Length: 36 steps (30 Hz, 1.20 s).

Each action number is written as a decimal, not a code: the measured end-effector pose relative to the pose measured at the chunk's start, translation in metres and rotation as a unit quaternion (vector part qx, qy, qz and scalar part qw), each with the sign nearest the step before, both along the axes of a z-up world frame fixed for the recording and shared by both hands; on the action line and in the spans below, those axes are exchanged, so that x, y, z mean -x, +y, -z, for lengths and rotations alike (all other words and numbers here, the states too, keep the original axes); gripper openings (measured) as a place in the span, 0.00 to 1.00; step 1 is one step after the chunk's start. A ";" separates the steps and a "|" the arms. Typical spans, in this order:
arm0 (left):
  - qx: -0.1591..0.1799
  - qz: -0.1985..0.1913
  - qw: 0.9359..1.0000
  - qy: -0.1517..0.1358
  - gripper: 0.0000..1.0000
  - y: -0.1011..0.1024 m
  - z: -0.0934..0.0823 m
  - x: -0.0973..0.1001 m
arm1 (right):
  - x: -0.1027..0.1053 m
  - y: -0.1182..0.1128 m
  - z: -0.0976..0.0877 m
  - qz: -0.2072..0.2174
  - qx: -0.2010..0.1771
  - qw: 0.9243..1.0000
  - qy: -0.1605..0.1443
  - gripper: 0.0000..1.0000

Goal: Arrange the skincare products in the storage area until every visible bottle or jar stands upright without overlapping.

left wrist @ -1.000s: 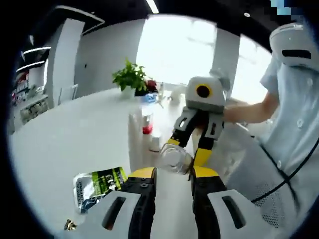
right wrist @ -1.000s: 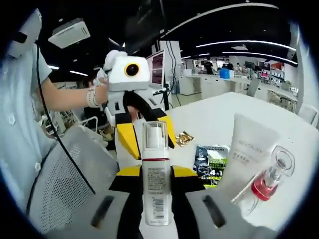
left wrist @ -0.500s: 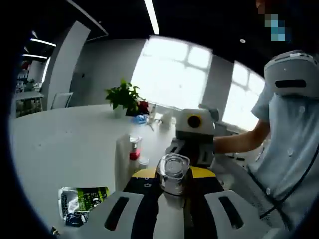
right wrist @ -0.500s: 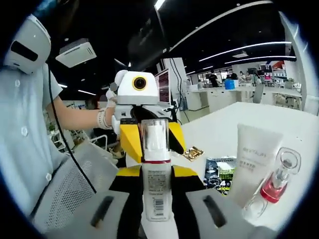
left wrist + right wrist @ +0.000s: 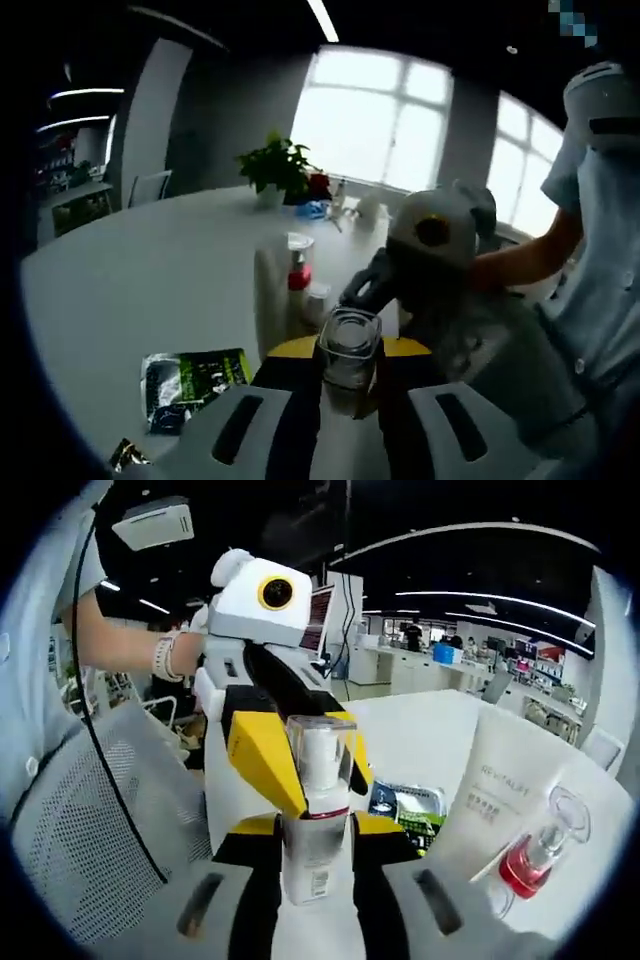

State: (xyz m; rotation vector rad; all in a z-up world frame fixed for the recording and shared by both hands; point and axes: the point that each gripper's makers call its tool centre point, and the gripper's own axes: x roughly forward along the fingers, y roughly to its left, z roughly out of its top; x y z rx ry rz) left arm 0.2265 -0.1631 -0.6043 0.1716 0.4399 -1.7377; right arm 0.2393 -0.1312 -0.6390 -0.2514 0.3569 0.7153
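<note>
Pump bottle (image 5: 314, 810) sits pinched upright in the right claw (image 5: 312, 830), lifted above the tabletop (image 5: 420, 745), not placed yet. Left claw (image 5: 348, 352) pinches its clear cap. Tube (image 5: 492, 800) and red bottle (image 5: 535, 850) stand upright far right.

In the right gripper view, a white tube (image 5: 500, 805) standing to the right of the fingers (image 5: 262, 855) carries a word in grey capitals that reads roughly "REVITALIFT"; the smaller lines beneath it are too fine to read. The bottle (image 5: 314, 815) clamped between the fingers bears a barcode and small print, illegible. The sachet (image 5: 408, 806) on the desk (image 5: 430, 745) beyond the fingertips shows printing too blurred to read, as it does in the left gripper view.
</note>
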 end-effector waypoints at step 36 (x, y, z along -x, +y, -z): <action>-0.038 -0.070 0.992 -0.096 0.18 -0.020 0.051 -0.018 | -0.018 -0.026 -0.019 0.096 -0.079 0.992 -0.017 0.19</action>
